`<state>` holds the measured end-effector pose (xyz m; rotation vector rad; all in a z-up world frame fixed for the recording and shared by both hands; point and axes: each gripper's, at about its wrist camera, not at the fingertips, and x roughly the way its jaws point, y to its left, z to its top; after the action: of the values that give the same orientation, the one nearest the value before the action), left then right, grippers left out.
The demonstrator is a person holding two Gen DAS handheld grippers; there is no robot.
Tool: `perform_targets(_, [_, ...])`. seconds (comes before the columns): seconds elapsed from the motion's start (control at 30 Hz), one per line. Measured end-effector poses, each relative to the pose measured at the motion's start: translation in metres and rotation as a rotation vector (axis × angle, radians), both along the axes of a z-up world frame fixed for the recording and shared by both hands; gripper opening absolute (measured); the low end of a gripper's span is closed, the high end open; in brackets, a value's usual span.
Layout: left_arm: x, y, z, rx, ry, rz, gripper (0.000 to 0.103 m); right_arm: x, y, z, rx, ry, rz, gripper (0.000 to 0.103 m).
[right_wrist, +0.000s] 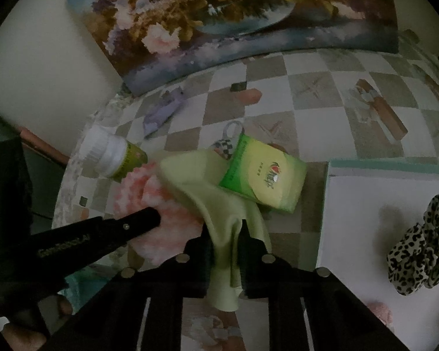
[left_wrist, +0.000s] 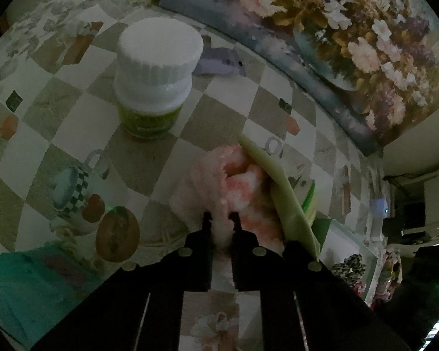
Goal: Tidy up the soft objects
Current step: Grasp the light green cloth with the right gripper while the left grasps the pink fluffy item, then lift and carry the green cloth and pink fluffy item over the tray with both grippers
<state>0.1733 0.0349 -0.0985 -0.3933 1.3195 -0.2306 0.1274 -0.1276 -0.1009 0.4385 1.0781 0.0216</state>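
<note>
table [right_wrist: 322, 99] checkered cloth | on it: jar [left_wrist: 155, 87], tissue pack [right_wrist: 263, 181], possibly purple toy [right_wrist: 164, 108]

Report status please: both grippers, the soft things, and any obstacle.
Left gripper shut on fluffy pink cloth. Right gripper shut on thin light-green cloth. Green cloth drapes over pink one; green tissue pack and white-capped jar close by.

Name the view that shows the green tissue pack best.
Right wrist view: the green tissue pack lies face up with its whole printed front visible. The left wrist view shows only a green edge behind the light green cloth.
</note>
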Motion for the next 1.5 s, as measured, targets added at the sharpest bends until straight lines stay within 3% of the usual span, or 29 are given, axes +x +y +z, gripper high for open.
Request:
perform_targets(0.33, [-0.001,0.006,0.017,-0.018,-0.040,0.013,0.009,-0.002,0.004,0.012,0.031,-0.039,0.010,0.008])
perform_targets(1.5, [-0.017,0.030,0.092,0.029,-0.230,0.071,0.009,-0.016,0.006,0.073,0.085,-0.204,0.019,0.008])
